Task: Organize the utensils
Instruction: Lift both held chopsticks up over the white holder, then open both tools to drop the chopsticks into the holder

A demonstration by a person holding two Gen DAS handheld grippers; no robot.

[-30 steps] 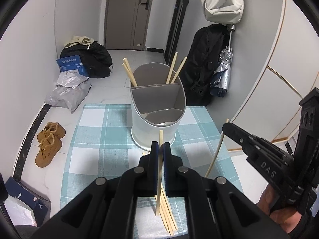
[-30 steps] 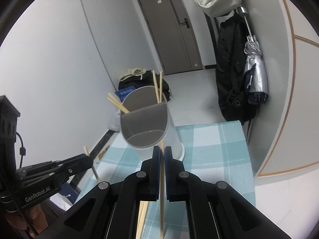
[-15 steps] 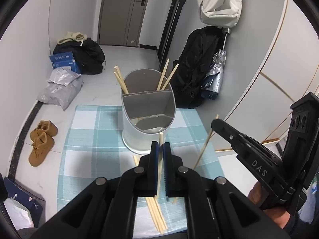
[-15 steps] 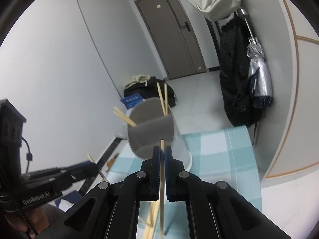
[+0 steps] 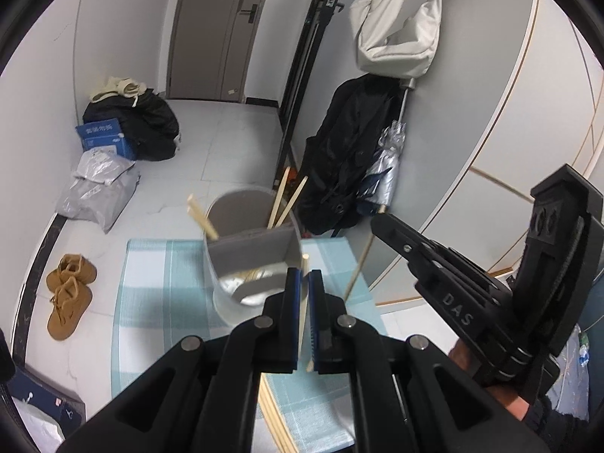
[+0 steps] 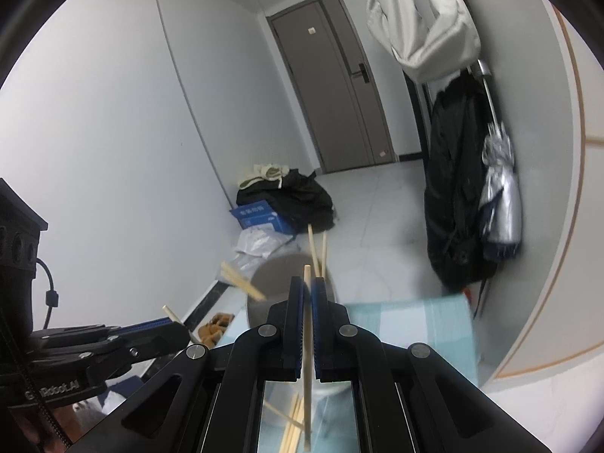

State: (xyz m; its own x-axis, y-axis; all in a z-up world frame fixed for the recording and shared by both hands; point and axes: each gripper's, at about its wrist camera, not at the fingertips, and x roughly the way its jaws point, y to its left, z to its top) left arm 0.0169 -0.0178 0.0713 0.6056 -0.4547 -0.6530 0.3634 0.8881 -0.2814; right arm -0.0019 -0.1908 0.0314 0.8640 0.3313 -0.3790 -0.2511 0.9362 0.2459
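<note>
My left gripper (image 5: 305, 283) is shut on one wooden chopstick (image 5: 303, 302) that stands upright between its blue pads. It hangs above and just in front of the grey divided utensil holder (image 5: 253, 260), which has several chopsticks in its far compartment. My right gripper (image 6: 306, 290) is shut on another chopstick (image 6: 307, 347), also upright, with the holder (image 6: 281, 275) behind it. Each gripper shows in the other's view: the right gripper (image 5: 377, 222) on the right, the left gripper (image 6: 181, 330) low on the left. Loose chopsticks (image 5: 277, 411) lie on the blue checked cloth (image 5: 158, 302).
The small table with the cloth stands in a hallway. On the floor lie brown shoes (image 5: 68, 294), a grey plastic bag (image 5: 100, 188), a blue box (image 5: 104, 137) and black bags (image 5: 143, 120). A black coat and an umbrella (image 5: 381, 166) hang at the right wall.
Both grippers have risen with their chopsticks, so the holder and table sit lower and smaller in both views. The chopsticks' lower ends have lifted off the cloth.
</note>
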